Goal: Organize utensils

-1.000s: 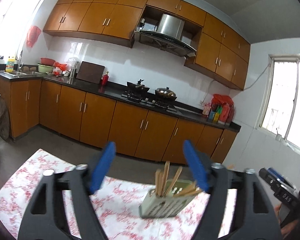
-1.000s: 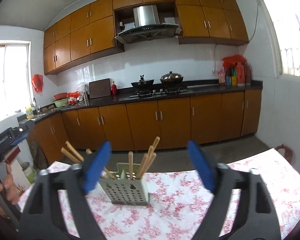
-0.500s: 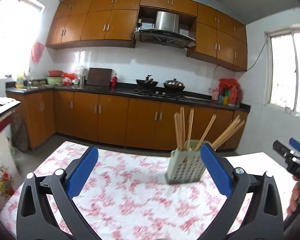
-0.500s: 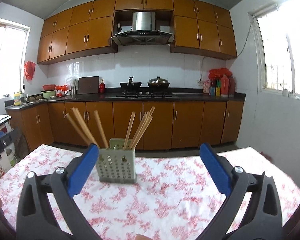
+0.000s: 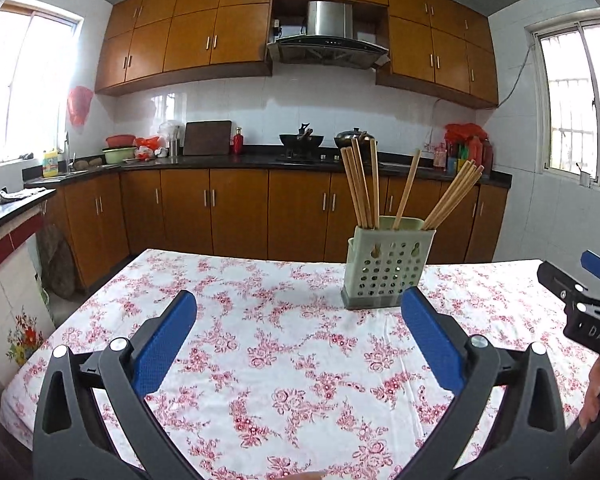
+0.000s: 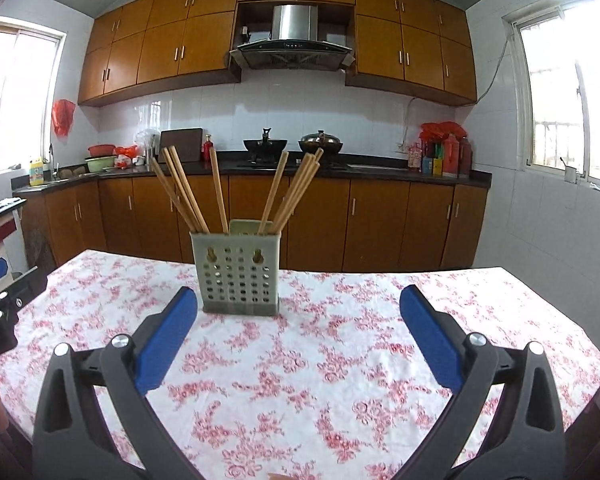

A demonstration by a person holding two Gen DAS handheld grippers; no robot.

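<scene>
A pale green perforated utensil holder (image 5: 388,266) stands upright on the table with several wooden chopsticks (image 5: 364,184) sticking up out of it. It also shows in the right wrist view (image 6: 240,270), with its chopsticks (image 6: 188,192) fanned out. My left gripper (image 5: 299,304) is open and empty, held above the table short of the holder. My right gripper (image 6: 299,300) is open and empty, also short of the holder. The right gripper shows at the right edge of the left wrist view (image 5: 592,296).
The table wears a white cloth with red flowers (image 5: 284,344). Behind it run orange kitchen cabinets (image 5: 236,212) and a dark counter with a stove and pots (image 5: 324,142). A low counter edge (image 5: 8,216) stands at the left.
Both grippers have drawn back and levelled out. The holder now looks farther off and upright in both views. Both jaws have stayed wide open.
</scene>
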